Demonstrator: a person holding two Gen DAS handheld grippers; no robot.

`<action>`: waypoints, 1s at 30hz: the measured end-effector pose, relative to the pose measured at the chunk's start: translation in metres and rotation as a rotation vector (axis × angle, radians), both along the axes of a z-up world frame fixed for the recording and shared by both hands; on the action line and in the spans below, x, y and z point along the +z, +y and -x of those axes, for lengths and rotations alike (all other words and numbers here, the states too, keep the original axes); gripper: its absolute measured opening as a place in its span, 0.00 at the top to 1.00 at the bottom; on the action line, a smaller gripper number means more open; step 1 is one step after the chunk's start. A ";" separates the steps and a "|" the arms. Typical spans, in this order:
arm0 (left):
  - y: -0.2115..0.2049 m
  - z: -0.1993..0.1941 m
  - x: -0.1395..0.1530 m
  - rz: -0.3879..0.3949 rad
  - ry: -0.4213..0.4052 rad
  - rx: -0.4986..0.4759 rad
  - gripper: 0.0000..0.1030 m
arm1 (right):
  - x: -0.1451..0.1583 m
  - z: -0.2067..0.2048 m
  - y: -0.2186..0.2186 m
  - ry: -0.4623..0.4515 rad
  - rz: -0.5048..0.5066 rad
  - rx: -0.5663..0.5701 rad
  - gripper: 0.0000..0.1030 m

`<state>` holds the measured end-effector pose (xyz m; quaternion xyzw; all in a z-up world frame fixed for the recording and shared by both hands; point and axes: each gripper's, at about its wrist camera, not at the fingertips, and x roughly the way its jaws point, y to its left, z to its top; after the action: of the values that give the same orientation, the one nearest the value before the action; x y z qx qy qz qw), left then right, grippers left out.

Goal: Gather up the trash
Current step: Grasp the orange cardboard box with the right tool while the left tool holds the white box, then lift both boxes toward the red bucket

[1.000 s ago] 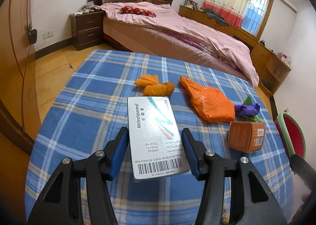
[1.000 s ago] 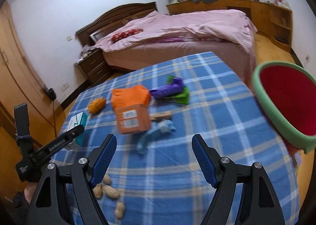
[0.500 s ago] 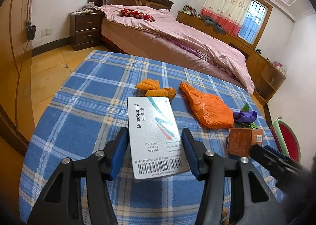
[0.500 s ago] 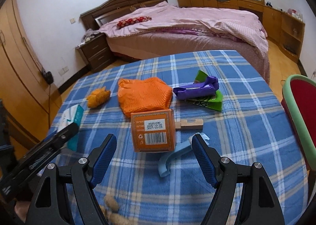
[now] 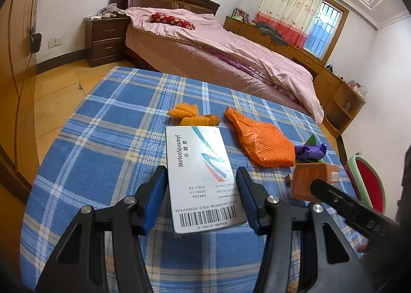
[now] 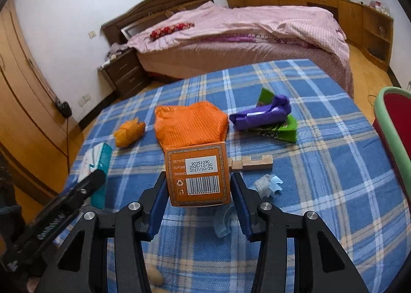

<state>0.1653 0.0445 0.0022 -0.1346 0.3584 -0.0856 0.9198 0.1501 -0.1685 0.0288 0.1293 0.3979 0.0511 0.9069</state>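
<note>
My left gripper (image 5: 201,174) is shut on a white medicine box (image 5: 203,190), held above the blue checked tablecloth (image 5: 102,151). In the right wrist view an orange carton (image 6: 196,172) with a barcode sits between my right gripper's (image 6: 199,180) blue pads. The jaws are closing and both pads touch the carton's sides. Beyond it lie an orange plastic bag (image 6: 190,123), a purple wrapper (image 6: 262,114) on a green packet (image 6: 282,131), orange peel (image 6: 129,132), a wooden block (image 6: 253,162) and pale blue scraps (image 6: 268,183).
A red bin with a green rim (image 6: 395,133) stands off the table's right edge. Peanuts (image 6: 154,275) lie near the front edge. A bed (image 5: 231,56) with a pink cover runs behind the table, with a nightstand (image 5: 105,38) at its left.
My right gripper came forward and down to the orange carton and its jaws narrowed onto it. The left gripper kept the white box and tilted up slightly.
</note>
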 end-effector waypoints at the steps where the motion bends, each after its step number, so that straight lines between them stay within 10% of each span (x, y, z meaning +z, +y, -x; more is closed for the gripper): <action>1: 0.000 0.001 0.001 0.002 -0.005 0.000 0.46 | 0.004 0.004 -0.001 -0.011 -0.005 -0.004 0.52; 30: -0.094 0.058 0.100 0.085 -0.062 -0.333 0.46 | 0.099 0.145 -0.164 -0.208 -0.081 -0.337 0.52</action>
<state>0.1073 -0.0499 0.1019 -0.1093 0.3432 -0.2560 0.8971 0.0047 -0.3327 0.1280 0.2244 0.2723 -0.0726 0.9329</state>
